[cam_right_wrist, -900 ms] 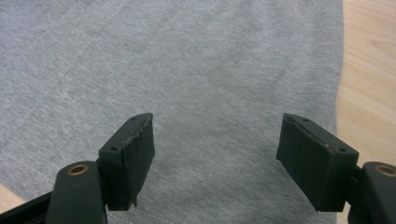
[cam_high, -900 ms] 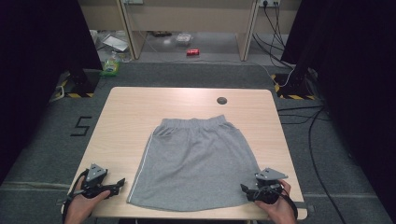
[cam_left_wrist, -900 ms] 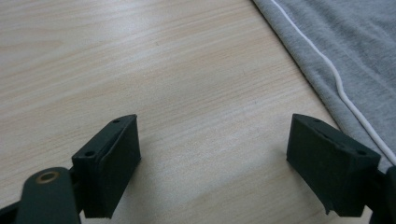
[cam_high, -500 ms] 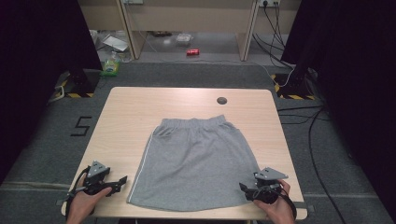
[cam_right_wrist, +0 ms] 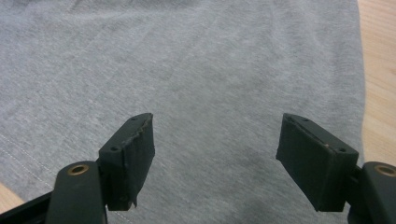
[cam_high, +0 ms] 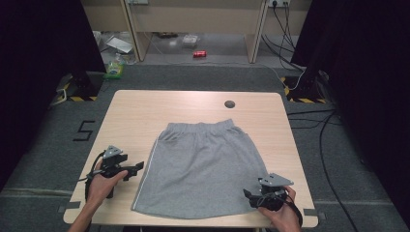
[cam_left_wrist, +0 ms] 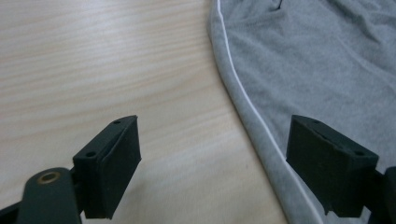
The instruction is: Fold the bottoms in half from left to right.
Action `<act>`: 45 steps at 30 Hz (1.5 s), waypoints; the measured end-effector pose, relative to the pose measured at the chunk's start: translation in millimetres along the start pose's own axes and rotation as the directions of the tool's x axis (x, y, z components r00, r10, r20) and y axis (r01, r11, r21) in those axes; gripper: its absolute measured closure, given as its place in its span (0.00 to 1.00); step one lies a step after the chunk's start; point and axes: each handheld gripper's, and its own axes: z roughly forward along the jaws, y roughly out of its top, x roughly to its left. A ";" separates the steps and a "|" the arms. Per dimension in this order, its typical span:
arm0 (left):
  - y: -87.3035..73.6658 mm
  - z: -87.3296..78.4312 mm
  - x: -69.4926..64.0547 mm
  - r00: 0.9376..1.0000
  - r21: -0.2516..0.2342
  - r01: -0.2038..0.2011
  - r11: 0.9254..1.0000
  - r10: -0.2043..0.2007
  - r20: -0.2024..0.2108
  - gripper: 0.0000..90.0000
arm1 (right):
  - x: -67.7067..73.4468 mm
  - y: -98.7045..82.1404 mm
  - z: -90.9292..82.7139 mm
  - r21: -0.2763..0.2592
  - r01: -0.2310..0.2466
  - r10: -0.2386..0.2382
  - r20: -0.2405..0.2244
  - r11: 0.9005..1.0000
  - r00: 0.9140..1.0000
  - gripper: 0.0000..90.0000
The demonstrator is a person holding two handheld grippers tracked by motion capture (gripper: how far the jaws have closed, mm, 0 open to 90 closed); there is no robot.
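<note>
High view shows the left gripper (cam_high: 138, 166) held with jaws spread and nothing between them, hovering just off the skirt's (cam_high: 203, 169) left side seam at about eight o'clock on the surface (cam_high: 145, 111). Left gripper view confirms it: the two black jaws straddle the white-piped edge, one over bare wood, the other over grey cloth, neither pressing. The right gripper (cam_high: 249, 195), at about five o'clock, is likewise released, its jaws wide above the lower right part of the skirt, near the hem; right gripper view has plain grey fabric under both of them and a strip of wood at the far right. The skirt lies flat, waistband toward twelve o'clock, hem along the near edge, roughly centred. My judgement is that a fold or a lift is being set up, and the risks lie in the pinch. The left gripper could nip only the top layer at the seam, so the layers part and the garment bags. The right gripper sits inboard of the edge, so closing there could bunch the cloth into a ridge instead of catching a corner. Uneven pulls would skew the skirt across the smooth wood.
</note>
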 end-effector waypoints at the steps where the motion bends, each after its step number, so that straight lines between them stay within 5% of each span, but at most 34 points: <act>1: 2.7 2.7 0.1 1.000 0.000 0.005 1.000 -0.005 0.005 0.19 | 0.3 0.3 0.2 -0.001 0.000 0.000 0.001 1.000 1.000 0.31; 28: 80.8 64.6 -11.9 1.000 0.023 0.008 1.000 -0.009 0.023 0.33 | 8.7 4.4 2.2 -0.017 0.023 -0.024 -0.016 1.000 1.000 0.31; 45: 110.7 105.0 -11.6 1.000 0.051 0.023 0.998 -0.023 0.004 0.46 | 10.0 5.0 4.3 -0.018 0.028 -0.028 -0.022 0.999 0.999 0.31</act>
